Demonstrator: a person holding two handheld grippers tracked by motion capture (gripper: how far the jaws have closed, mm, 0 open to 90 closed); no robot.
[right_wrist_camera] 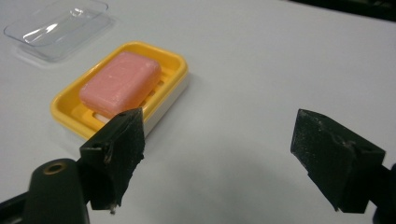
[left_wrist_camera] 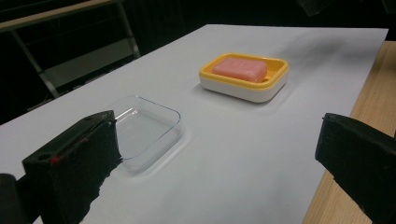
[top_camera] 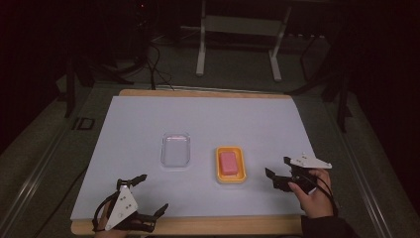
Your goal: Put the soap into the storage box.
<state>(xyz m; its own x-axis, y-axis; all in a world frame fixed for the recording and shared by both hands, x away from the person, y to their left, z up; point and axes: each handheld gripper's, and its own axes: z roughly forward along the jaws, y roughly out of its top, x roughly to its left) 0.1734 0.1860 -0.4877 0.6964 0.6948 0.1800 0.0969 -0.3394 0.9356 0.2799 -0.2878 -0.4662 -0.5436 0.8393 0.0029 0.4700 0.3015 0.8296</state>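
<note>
At the near table edge, the left gripper (top_camera: 144,194) and right gripper (top_camera: 278,166) both gape wide, holding nothing. Beyond and between them, a rectangular pink soap bar (top_camera: 228,163) lies in a glossy yellow plastic dish (top_camera: 231,178), long axis pointing away. Beside it sits a clear, rounded plastic lid (top_camera: 176,149) on the white sheet (top_camera: 208,119).

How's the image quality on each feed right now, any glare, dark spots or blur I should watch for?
High view: dim, room behind the table nearly black, clear lid faint against the white sheet. Left gripper view: jaws blurred up close, soap sharp, soft shadow top right. Right gripper view: bright and even, glare streaks on the lid, jaws slightly soft.
</note>
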